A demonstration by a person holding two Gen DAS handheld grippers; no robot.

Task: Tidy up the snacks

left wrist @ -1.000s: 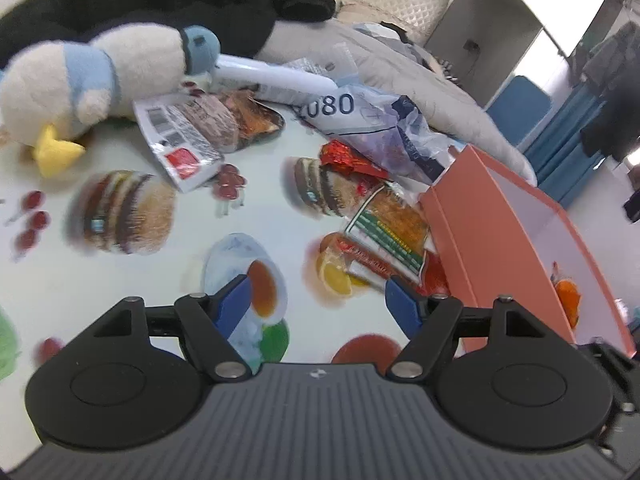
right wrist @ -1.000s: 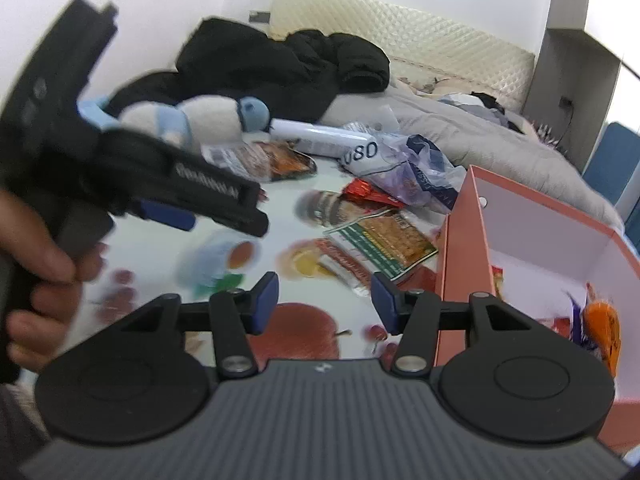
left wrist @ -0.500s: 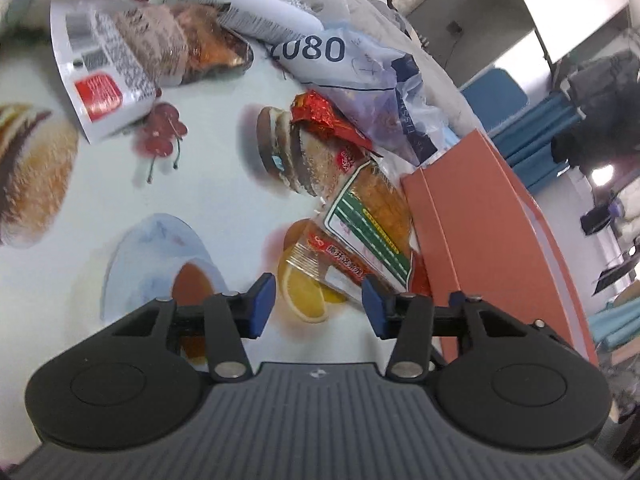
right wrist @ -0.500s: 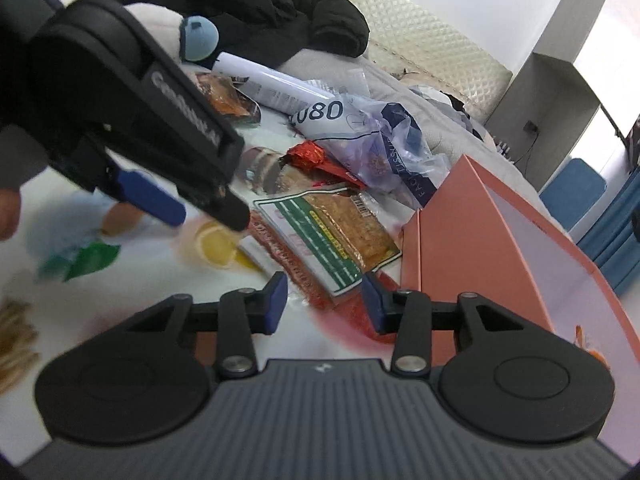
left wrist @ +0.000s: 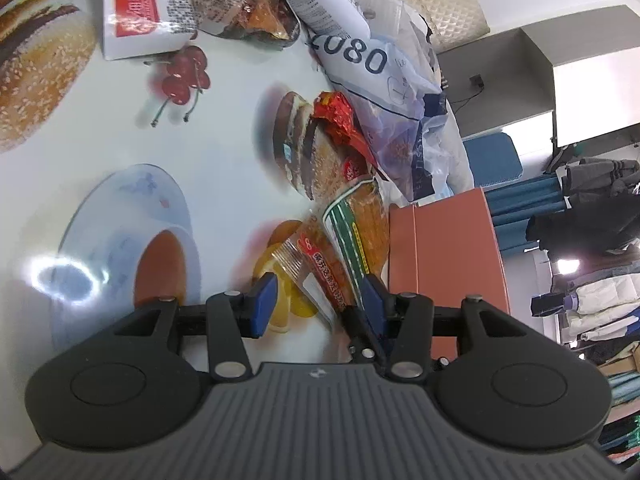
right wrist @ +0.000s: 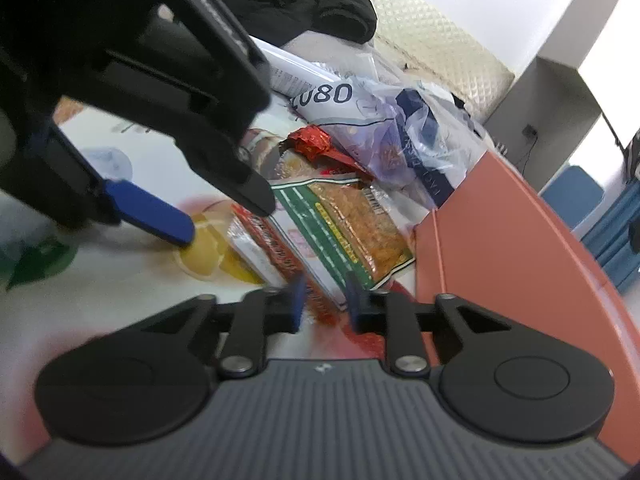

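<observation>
Left wrist view: the left gripper (left wrist: 316, 300) is standing about half open, blue pads straddling the near end of a narrow red-and-clear crinkly snack packet (left wrist: 320, 268) at lower centre, not yet pressing. Judgement: seat both pads on the packet's sealed end before squeezing, since film slips. The orange cardboard box (left wrist: 456, 264) is sitting at right, just beside the packets.

Right wrist view: the right gripper (right wrist: 323, 300) has just been closing; whether it is pinching the flat green-striped cracker packet (right wrist: 344, 228) at centre, I cannot tell. The glossy food-printed tablecloth (right wrist: 120, 280) is covering the table; a quilted cream headboard (right wrist: 432, 36) is showing at the top.
</observation>
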